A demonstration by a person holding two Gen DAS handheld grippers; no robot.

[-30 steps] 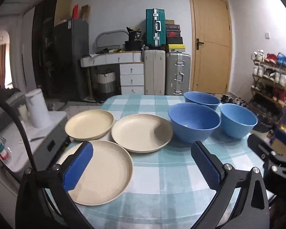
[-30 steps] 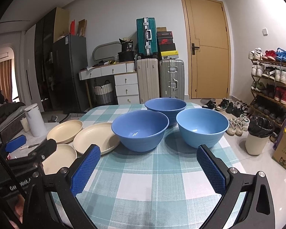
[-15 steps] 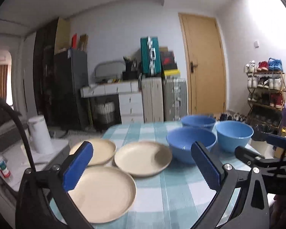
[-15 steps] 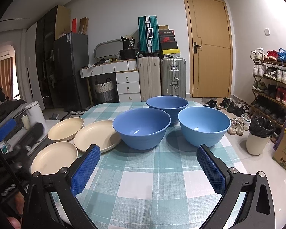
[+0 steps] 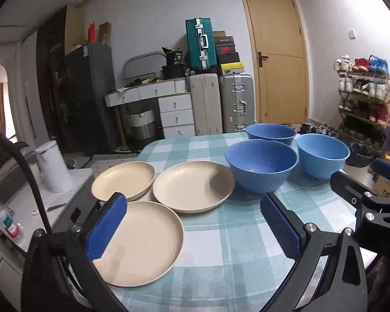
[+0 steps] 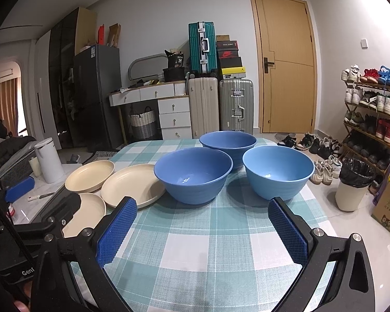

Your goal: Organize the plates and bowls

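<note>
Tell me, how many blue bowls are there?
3. The near bowl sits beside the plates, the right bowl next to it, the far bowl behind both. None looks hidden.

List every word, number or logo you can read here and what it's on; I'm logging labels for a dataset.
"36": black bag on the desk.
"Gen", cut off: left gripper body.
Swoosh logo, no words: red shoebox.
Print too small or blurred: cardboard box, fridge sticker, bottle.

Near plate [image 6: 87,213] half behind the left claw's arm; far bowl [image 6: 227,141] partly behind 2 others.
</note>
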